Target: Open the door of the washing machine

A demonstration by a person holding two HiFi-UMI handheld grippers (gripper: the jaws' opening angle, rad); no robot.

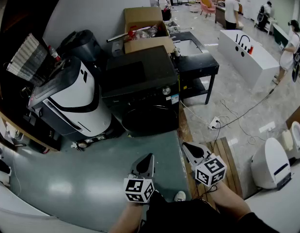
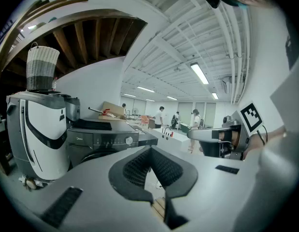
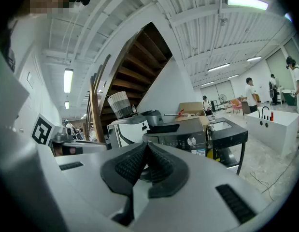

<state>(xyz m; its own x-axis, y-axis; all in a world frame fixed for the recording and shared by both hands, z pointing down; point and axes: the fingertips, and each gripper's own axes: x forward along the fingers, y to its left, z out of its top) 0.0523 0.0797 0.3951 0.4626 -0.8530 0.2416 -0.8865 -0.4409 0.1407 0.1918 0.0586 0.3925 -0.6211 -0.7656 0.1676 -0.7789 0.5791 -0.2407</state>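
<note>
I hold both grippers low in front of me, side by side and well apart from the washing machine. My left gripper is clenched, its ribbed pads pressed together with nothing between them. My right gripper is clenched the same way and empty, its dark pads meeting at the tips. Both point forward and slightly down towards the machine.

The washing machine is black and stands ahead of me on the grey-green floor, with a control knob at the upper right of its front. Its round door fills the lower front; it is dark against the dark panel, so I can only say that it seems to sit flush and closed.

Just to the left of the machine stands a white and grey appliance, with a woven basket above it. An open cardboard box sits behind the machine. A black table stands just to its right. Wooden slats lie on the floor beside my right gripper. Farther off stands a long white counter with several people around it.
</note>
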